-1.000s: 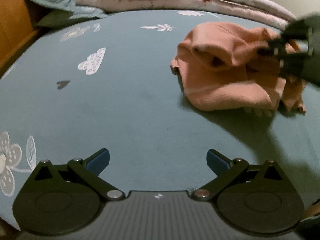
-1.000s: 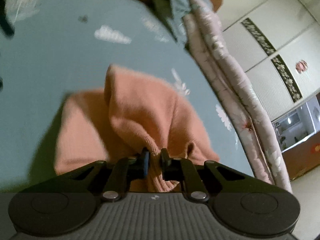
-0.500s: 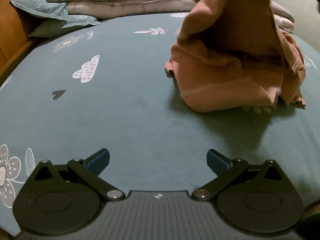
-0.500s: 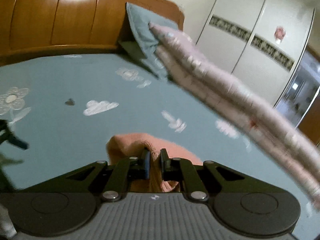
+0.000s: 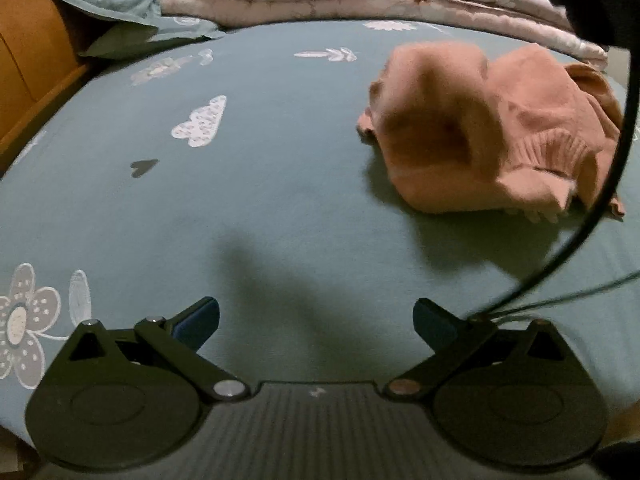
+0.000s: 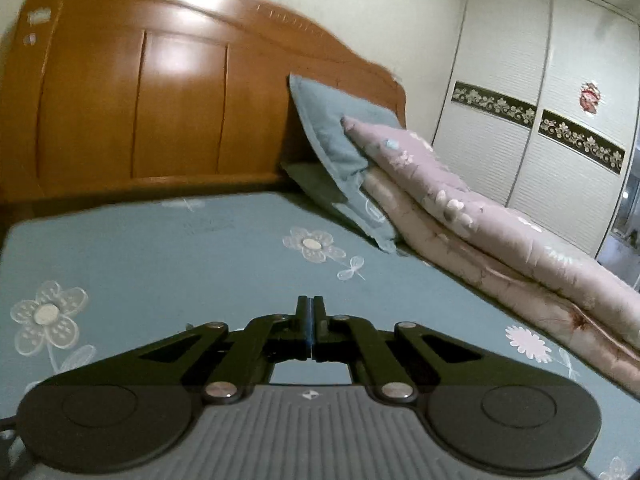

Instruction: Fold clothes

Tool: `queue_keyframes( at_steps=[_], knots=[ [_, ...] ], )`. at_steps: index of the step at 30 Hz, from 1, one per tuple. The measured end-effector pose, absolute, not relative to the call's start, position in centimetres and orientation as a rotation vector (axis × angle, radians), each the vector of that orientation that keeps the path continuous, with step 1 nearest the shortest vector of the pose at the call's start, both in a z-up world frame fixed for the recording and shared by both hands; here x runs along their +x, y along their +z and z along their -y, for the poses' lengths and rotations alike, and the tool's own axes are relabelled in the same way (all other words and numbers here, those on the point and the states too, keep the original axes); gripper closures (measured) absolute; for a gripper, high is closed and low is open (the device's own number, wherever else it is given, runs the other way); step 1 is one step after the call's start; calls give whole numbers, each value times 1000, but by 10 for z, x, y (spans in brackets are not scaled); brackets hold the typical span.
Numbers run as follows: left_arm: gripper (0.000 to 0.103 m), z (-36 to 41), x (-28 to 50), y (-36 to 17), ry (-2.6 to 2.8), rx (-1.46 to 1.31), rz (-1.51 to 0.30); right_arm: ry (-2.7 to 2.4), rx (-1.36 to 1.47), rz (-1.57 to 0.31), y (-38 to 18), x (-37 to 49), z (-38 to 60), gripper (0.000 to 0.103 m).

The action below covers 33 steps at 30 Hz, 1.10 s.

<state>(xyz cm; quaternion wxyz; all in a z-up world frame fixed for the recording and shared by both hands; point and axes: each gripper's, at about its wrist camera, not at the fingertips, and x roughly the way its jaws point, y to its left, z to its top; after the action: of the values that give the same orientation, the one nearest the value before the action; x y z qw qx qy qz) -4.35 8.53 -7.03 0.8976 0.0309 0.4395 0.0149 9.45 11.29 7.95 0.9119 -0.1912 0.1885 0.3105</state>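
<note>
A crumpled salmon-pink knit sweater (image 5: 476, 132) lies in a heap on the teal bedsheet (image 5: 260, 200), to the right in the left wrist view; part of it is motion-blurred. My left gripper (image 5: 316, 320) is open, low over the sheet, well short and left of the sweater. My right gripper (image 6: 310, 320) is shut with nothing between its fingers, raised above the bed and facing the headboard. The sweater is out of the right wrist view.
A folded pink floral quilt (image 6: 500, 240) and a blue pillow (image 6: 336, 148) lie along the bed's far side against the wooden headboard (image 6: 160, 100). White wardrobe doors (image 6: 540, 120) stand beyond. A black cable (image 5: 608, 184) crosses the right of the left wrist view.
The right gripper let go of the sweater and closed empty, rising and tilting up. The lifted sweater dropped back into a heap. The left gripper stayed open in place.
</note>
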Motion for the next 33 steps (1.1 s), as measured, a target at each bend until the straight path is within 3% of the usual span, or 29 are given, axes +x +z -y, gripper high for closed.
queue_keyframes(
  at_steps=[9, 18, 22, 24, 28, 33],
  knots=[
    [1, -102, -37, -73, 11, 65, -927, 616, -379, -558, 69, 54, -11, 93],
    [1, -81, -6, -61, -150, 187, -809, 232, -487, -639, 90, 10, 136, 74],
    [1, -71, 8, -55, -224, 245, -749, 255, -601, -645, 63, 4, 154, 62],
    [1, -62, 14, -55, -231, 315, -741, 283, -658, -651, 47, 1, 158, 62],
    [13, -48, 22, -57, -227, 402, -784, 378, -781, -649, 17, -9, 151, 62],
    [27, -43, 31, -57, -247, 357, -888, 467, -917, -567, -7, -12, 146, 53]
  ],
)
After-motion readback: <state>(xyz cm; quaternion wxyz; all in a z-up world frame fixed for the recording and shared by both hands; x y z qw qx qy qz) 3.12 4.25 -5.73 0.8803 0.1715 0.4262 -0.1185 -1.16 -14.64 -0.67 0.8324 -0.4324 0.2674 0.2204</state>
